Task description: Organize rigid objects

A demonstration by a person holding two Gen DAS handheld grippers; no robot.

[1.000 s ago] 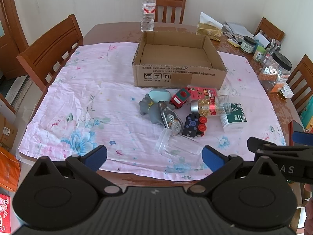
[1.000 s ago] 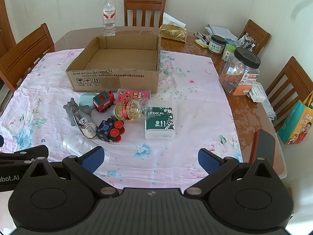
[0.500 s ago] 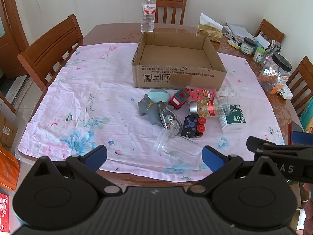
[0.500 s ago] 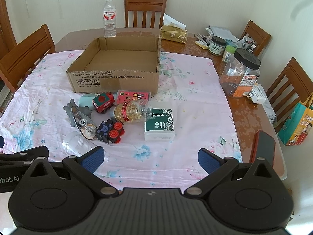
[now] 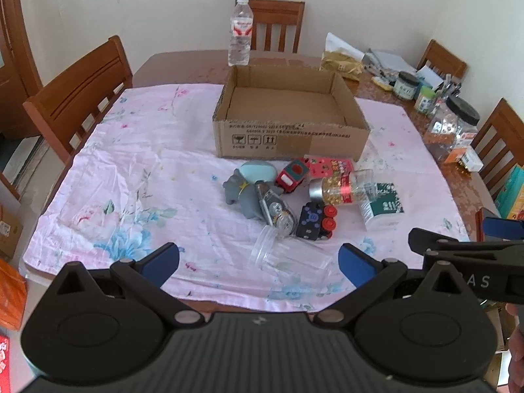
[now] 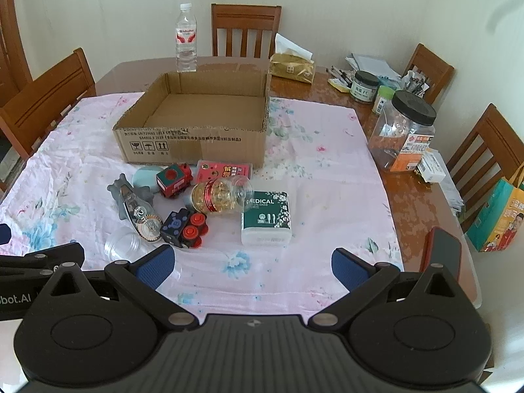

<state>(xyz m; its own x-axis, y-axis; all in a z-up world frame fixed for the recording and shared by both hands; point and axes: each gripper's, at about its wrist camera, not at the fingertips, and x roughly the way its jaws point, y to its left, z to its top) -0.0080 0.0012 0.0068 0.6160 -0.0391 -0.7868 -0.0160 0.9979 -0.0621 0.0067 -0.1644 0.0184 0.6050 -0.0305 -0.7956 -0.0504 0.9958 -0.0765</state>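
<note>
An open, empty cardboard box (image 5: 288, 121) (image 6: 196, 121) stands on the floral cloth. In front of it lie a grey toy (image 5: 242, 193), a red toy train (image 5: 292, 175) (image 6: 173, 180), a pink card box (image 6: 226, 172), a jar of golden beads (image 5: 344, 190) (image 6: 221, 195), a dark toy car with red wheels (image 5: 316, 222) (image 6: 185, 227), a green swab box (image 5: 381, 206) (image 6: 266, 217), a tape dispenser (image 6: 140, 216) and a clear cup on its side (image 5: 288, 257). My left gripper (image 5: 258, 260) and right gripper (image 6: 252, 263) are both open and empty, held above the near table edge.
A water bottle (image 5: 240, 32) stands behind the box. Jars (image 6: 402, 131), a tissue pack (image 6: 291, 65) and clutter crowd the right side of the table. A red phone (image 6: 442, 252) lies at the near right corner. Wooden chairs (image 5: 78, 95) surround the table.
Both grippers have drifted slightly; the views shift a little. Both stay open and empty. No object has moved.
</note>
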